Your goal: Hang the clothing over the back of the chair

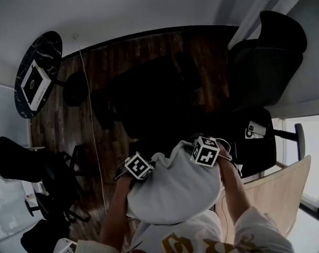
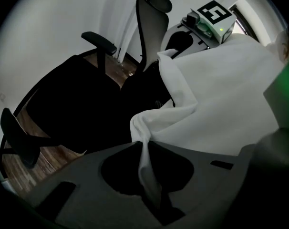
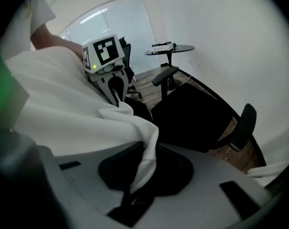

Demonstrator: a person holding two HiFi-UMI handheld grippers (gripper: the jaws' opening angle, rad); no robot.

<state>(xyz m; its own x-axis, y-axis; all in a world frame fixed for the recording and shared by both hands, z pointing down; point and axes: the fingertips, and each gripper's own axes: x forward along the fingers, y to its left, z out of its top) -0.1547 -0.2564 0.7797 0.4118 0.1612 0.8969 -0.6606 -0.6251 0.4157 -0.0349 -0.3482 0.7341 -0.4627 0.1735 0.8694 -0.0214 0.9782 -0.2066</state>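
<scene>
since the cloth (image 1: 175, 188) looked light, soft and limp, an edge fold suited gripping; left gripper (image 2: 149, 175) and right gripper (image 3: 139, 175) each pinched one.

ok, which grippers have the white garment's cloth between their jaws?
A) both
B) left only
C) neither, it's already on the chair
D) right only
A: a fold of the white garment runs down between the jaws of the left gripper in its own view, and likewise between those of the right gripper.
</scene>
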